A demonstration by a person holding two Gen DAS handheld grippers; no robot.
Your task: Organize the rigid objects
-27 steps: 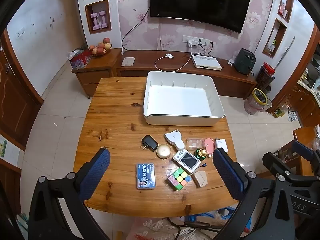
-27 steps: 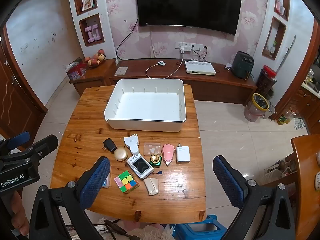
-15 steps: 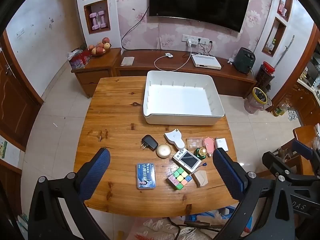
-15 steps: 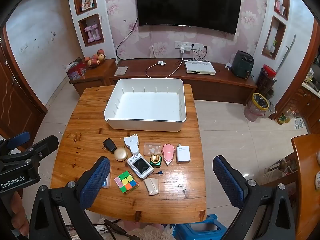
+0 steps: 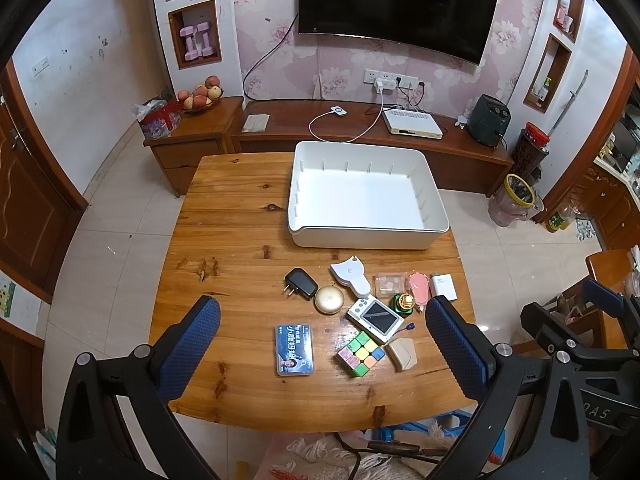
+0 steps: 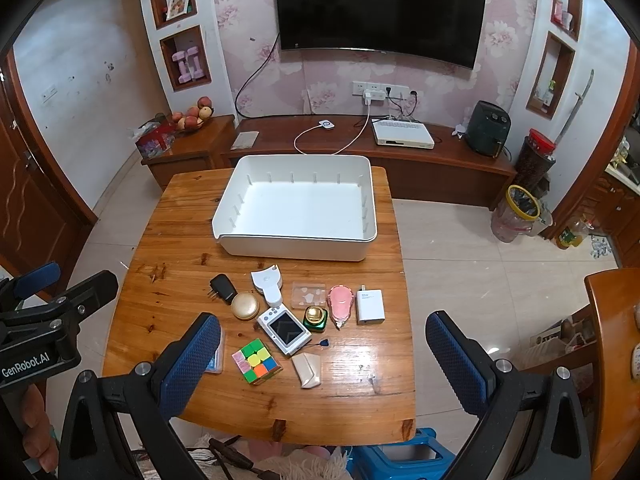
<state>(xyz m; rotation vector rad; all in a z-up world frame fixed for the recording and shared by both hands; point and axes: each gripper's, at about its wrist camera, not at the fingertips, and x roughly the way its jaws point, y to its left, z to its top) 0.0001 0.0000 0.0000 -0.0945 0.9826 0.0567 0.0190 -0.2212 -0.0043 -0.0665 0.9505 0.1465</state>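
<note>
Both jaws wide apart, empty: left gripper (image 5: 322, 344), right gripper (image 6: 322, 346) above the table (image 5: 232, 216). Small items cluster lower centre; bin (image 5: 360, 236) mid-frame, nothing in it. I judge the crowding risky: reaching for the cube (image 5: 361, 353) could knock the wedge (image 5: 402, 354) beside it.

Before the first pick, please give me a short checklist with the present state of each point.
1. Left gripper open, holding nothing: ok.
2. Right gripper open, holding nothing: ok.
3. Bin has free room inside: ok.
4. Items lie apart enough to grasp: not ok; the camera touches the white tool, and the cube sits close to it.
5. Blue case stands alone, easy first pick: ok.
6. Items' weight or slipperiness: cannot tell.
</note>
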